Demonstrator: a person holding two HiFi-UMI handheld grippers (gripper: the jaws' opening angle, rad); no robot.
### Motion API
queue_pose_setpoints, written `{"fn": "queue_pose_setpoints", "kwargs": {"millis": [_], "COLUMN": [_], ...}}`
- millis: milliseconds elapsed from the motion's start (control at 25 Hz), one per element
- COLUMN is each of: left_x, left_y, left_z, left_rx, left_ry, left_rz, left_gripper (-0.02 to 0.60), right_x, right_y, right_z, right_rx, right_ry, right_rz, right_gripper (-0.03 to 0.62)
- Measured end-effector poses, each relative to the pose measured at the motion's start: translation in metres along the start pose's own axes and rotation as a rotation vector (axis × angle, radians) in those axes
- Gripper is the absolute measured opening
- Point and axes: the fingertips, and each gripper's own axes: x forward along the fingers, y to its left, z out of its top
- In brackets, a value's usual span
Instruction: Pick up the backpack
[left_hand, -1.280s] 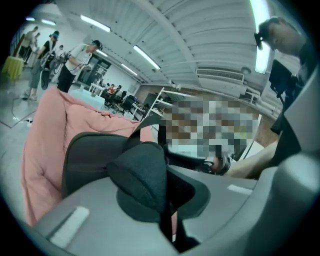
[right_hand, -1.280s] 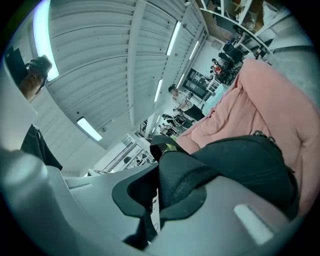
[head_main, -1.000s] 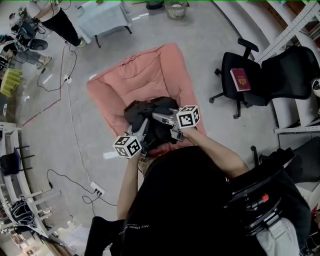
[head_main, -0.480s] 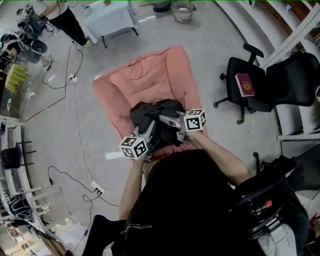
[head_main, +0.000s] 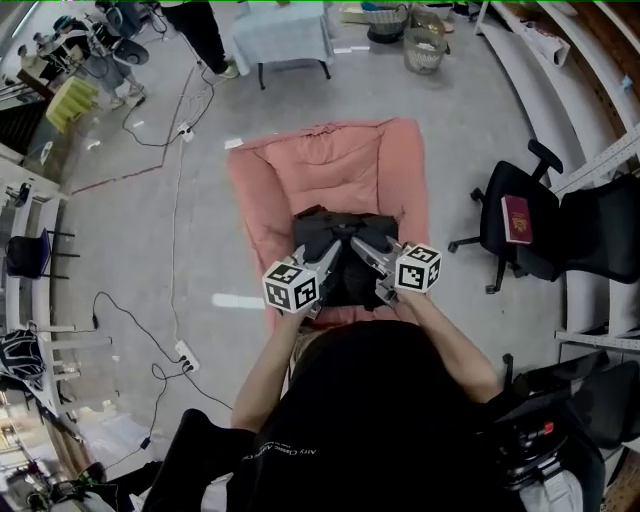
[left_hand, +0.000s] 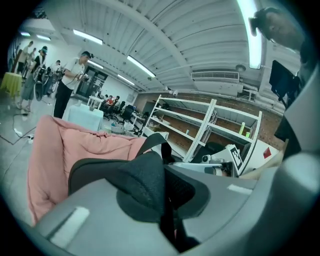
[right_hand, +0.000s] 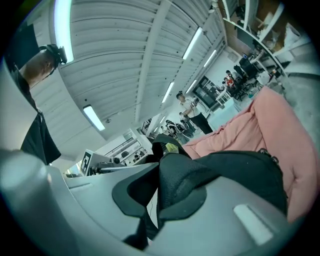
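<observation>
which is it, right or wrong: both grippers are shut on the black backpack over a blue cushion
Wrong in one respect: the cushion is pink, not blue, as the head view shows. The rest holds: the left gripper and right gripper are both shut on the black backpack over it.

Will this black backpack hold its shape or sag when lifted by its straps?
Likely sags: the backpack looks soft and crumpled. Slipping seems unlikely: left tongs and right tongs are shut on textured mesh straps.
</observation>
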Motion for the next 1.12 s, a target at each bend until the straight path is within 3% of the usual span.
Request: {"fn": "queue_pose_setpoints", "kwargs": {"millis": [200, 440, 560, 680, 880, 1120], "left_x": [-0.021, -0.051, -0.058, -0.067, -0.079, -0.079], "left_y": [-0.006, -0.037, -0.049, -0.063, -0.079, -0.086], "left_z": [0.052, 0.114, 0.137, 0.172, 0.226, 0.269], "left_rx": [0.044, 0.257, 0.391, 0.497, 0.608, 0.719], "left_ry": [-0.084, -0.179, -0.205, -0.258, -0.298, -0.346], "left_rz": [0.035, 0.027, 0.103, 0.184, 0.192, 0.284], "left_gripper": [0.015, 0.015, 0.015, 0.015, 0.015, 0.014], "right_x": [0.012, 0.015, 0.017, 0.017, 0.021, 0.029], "right_y": [0.038, 0.091, 0.112, 0.137, 0.172, 0.185], "right_z": [0.038, 0.099, 0.129, 0.158, 0.203, 0.239], "right_rx": [-0.152, -0.33, -0.396, -0.515, -0.682, -0.773], "right_ry": [-0.024, -0.107, -0.137, -0.182, -0.294, -0.264], "right_rz": [0.013, 0.039, 0.027, -0.021, -0.136, -0.256], "right_gripper": [0.029, 0.028, 0.028, 0.026, 0.026, 0.026]}}
